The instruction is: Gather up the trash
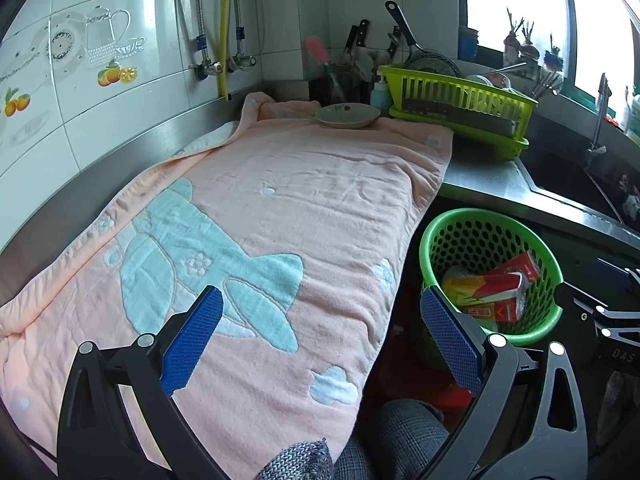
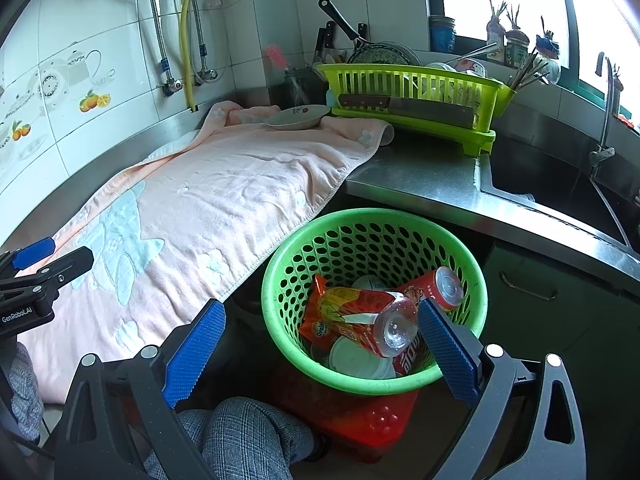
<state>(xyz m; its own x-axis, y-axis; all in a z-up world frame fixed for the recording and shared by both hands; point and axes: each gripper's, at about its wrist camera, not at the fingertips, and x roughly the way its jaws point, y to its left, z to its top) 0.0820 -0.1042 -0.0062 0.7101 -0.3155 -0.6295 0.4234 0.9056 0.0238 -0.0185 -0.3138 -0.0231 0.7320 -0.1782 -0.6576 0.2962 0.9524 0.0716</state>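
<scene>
The left gripper point(image 1: 320, 320) is hovering with jaws spread wide and empty over the towel point(image 1: 248, 216). To its right, the right gripper point(image 2: 320, 332) is hanging agape, holding nothing, above the basket point(image 2: 280, 344), where a wrapper point(image 2: 344, 300), bottle point(image 2: 394, 328) and can point(image 2: 440, 286) are lying.
</scene>
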